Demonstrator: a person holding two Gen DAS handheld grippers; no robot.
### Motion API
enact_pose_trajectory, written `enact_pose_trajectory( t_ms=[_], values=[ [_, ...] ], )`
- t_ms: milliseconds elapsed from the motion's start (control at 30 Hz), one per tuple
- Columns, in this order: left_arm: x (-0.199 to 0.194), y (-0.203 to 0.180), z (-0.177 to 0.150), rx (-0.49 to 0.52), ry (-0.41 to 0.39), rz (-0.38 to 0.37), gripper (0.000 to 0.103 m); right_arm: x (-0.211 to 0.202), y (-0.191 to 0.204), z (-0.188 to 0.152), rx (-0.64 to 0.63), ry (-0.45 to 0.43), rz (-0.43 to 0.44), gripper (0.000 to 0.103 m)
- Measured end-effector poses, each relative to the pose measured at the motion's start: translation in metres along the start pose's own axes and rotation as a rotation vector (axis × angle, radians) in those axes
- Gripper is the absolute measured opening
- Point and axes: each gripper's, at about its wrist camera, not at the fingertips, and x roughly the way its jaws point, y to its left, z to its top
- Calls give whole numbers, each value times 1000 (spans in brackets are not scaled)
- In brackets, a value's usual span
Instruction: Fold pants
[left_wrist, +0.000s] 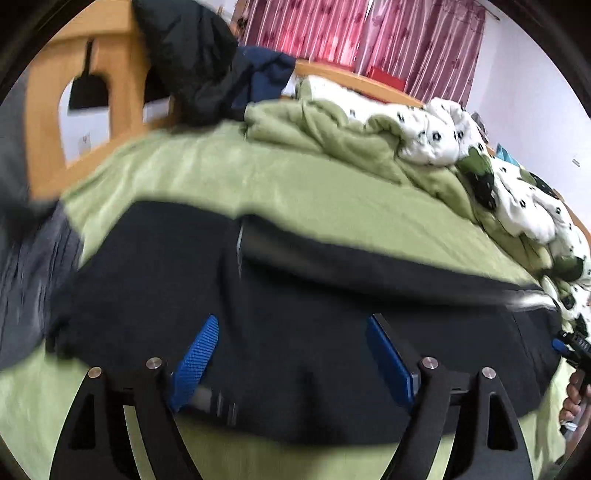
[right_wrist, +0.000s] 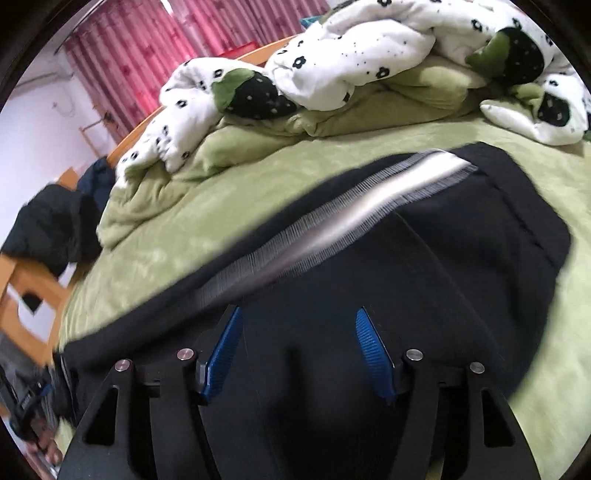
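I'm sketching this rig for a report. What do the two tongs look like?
Both match. The left tongs and right tongs each have black, curved, cut-out arms joined by round silver pins. Their fingers carry bright blue ribbed pads. No cables or sleeves show on them.

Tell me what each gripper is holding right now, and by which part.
Nothing. Both the left gripper and the right gripper have their jaws spread open over the black pants, with no fabric pinched between them.
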Motion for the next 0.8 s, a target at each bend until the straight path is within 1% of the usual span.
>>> enact_pose_trajectory(
  t_ms=[100, 167, 233, 267, 300, 433, 500, 667, 700, 733, 800],
  values=[
    [-7, 19, -41, -77, 72, -45, 81, -20, -18, -35, -21, 28, -28, 65],
    [-6, 33, -68, -142, 114, -81, 81, -27, -33, -55, 0, 61, -26, 65],
    [-1, 44, -86, -205, 133, -131, 81, -32, -52, -75, 52, 91, 9, 65],
    [1, 49, -93, -239, 131, -154, 80, -32, -58, -81, 71, 98, 22, 65],
    [0, 54, -96, -266, 107, -176, 81, -32, -66, -88, 98, 104, 40, 65],
    [9, 56, -87, -325, 103, -186, 81, -34, -78, -91, 149, 67, 93, 66],
    [21, 56, -79, -349, 95, -163, 81, -27, -81, -85, 179, 58, 103, 66],
    [41, 50, -60, -337, 73, -133, 79, -1, -93, -60, 275, 21, 130, 67],
    [45, 52, -57, -342, 67, -126, 75, 4, -94, -52, 289, 13, 129, 67],
    [48, 54, -54, -344, 66, -118, 67, 11, -97, -45, 309, 7, 127, 67],
    [61, 56, -42, -358, 68, -91, 61, 23, -101, -30, 339, -5, 117, 66]
  ],
)
